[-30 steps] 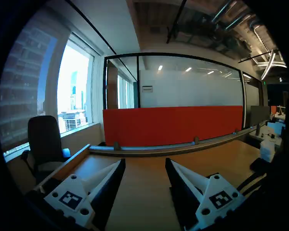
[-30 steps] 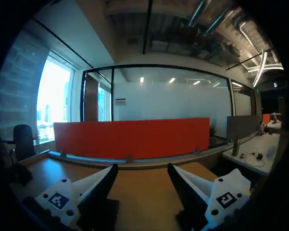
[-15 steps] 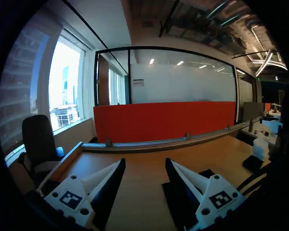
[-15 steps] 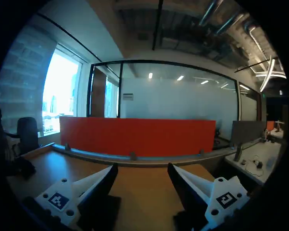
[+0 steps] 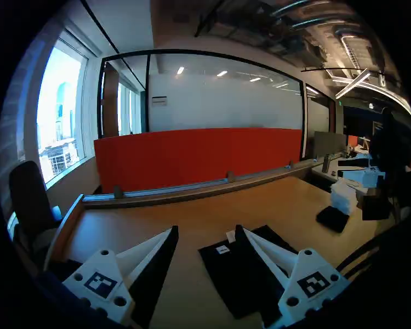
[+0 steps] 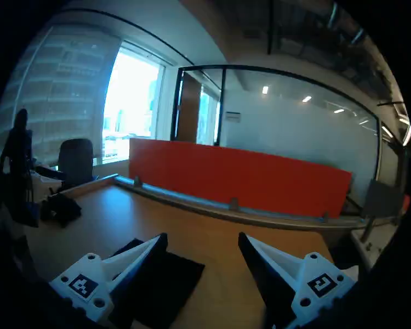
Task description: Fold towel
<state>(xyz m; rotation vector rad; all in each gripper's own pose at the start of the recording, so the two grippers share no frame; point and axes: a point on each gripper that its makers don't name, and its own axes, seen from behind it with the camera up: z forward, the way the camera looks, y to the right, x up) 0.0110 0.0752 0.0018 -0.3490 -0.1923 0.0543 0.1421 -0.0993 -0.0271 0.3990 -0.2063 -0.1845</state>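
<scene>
desk [image 5: 205, 211] [image 6: 249, 247]: light-brown wood top, across the lower middle of both views, running back to a grey rail [image 5: 167, 192] at its far edge
divider [image 5: 194, 156] [image 6: 244, 178]: orange panel standing along the rail, centre of both views
towel [image 5: 224, 274] [image 6: 170, 282]: black, flat on the desk; lower centre in the left gripper view, lower left of centre in the right gripper view
tags [image 5: 222, 249]: small, white, near the towel's far edge
folded cloth [image 5: 332, 218]: black, on the desk at middle right, well apart from the towel
white stack [image 5: 345, 197]: just behind the folded cloth; contents unclear
dark bundle [image 6: 60, 208]: on the desk at middle left
</scene>
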